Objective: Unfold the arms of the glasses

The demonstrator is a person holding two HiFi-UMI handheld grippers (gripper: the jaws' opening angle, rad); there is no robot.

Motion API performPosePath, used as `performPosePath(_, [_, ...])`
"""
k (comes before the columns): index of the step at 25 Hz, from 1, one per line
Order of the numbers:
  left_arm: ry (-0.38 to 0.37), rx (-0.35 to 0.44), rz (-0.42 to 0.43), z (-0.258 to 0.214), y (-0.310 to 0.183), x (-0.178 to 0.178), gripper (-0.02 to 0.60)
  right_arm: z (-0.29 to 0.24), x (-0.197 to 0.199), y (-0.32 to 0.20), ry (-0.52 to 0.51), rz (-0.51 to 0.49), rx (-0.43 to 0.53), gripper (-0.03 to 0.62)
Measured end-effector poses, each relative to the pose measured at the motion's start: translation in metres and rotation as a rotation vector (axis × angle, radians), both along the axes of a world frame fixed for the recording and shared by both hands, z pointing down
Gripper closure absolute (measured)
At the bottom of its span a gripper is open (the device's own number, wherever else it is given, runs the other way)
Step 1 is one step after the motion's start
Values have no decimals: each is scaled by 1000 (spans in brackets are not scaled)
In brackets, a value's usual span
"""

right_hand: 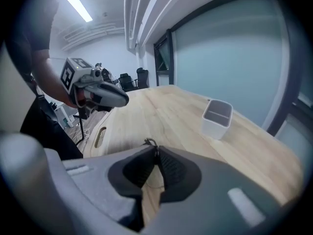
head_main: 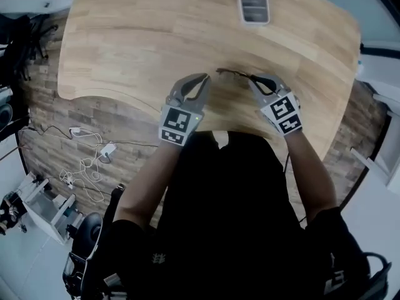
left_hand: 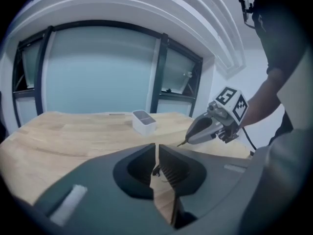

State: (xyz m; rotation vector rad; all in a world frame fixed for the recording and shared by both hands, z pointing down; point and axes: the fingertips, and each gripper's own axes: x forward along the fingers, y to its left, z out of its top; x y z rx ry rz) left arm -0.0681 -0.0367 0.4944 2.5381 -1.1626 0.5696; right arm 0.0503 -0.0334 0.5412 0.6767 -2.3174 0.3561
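Your table [head_main: 125, 36] is light wood with a straight, pale grain. The bin [head_main: 254, 6] is white with a grey inside. Your left gripper [head_main: 203, 80] and right gripper [head_main: 254, 80] are both grey, each with a cube of black-and-white square markers. The pads [left_hand: 172, 166] are dark grey and ribbed. The glasses [head_main: 234, 74] have a thin dark frame. Your top [head_main: 237, 217] is black. The floor [head_main: 56, 124] is mottled brown planks, the cables [head_main: 87, 161] white.

Bare tabletop [head_main: 156, 36] ahead; a white bin [head_main: 254, 6], seemingly empty, stands far off.
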Motion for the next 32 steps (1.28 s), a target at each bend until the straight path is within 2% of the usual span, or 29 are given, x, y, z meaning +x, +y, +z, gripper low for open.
performPosePath(5, [-11, -55, 189, 18, -5, 8, 494, -7, -7, 3, 15, 88, 14, 566])
performPosePath(7, [-22, -65, 249, 21, -7, 10, 491, -9, -6, 3, 20, 124, 18, 566])
performPosePath(13, [-94, -41, 417, 37, -16, 22, 466, -17, -13, 0, 35, 166, 58, 566])
performPosePath(19, [-148, -24, 577, 47, -14, 51, 454, -27, -24, 1, 63, 174, 103, 566])
performPosePath(23, [-177, -2, 645, 49, -13, 68, 453, -30, -27, 0, 61, 178, 119, 566])
performPosePath(26, [-169, -3, 684, 54, -12, 79, 449, -31, -27, 1, 52, 183, 119, 566])
performPosePath(32, [-159, -6, 704, 57, -13, 92, 445, -36, -26, 4, 55, 192, 119, 566])
